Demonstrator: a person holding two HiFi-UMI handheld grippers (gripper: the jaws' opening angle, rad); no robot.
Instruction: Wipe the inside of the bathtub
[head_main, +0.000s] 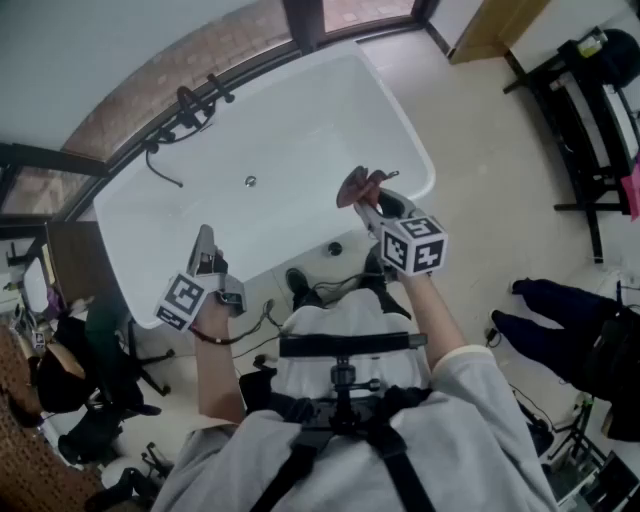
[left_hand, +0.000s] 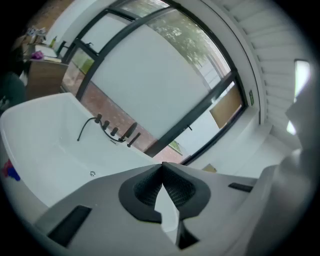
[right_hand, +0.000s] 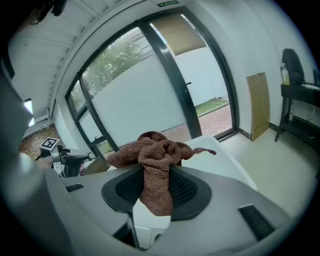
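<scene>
Brown cloth (right_hand: 156, 165) is bunching between the jaws of the right gripper (right_hand: 155, 172), which are clamping it tight. It is hanging in the air by the near rim of the white bathtub (head_main: 270, 130), at about 4 o'clock of the basin and apparently touching nothing. Wiping is, I judge, not yet beginning, so the whole inside is waiting, while at 8 o'clock the left gripper (left_hand: 162, 167) is hovering, jaws closed on nothing.
</scene>
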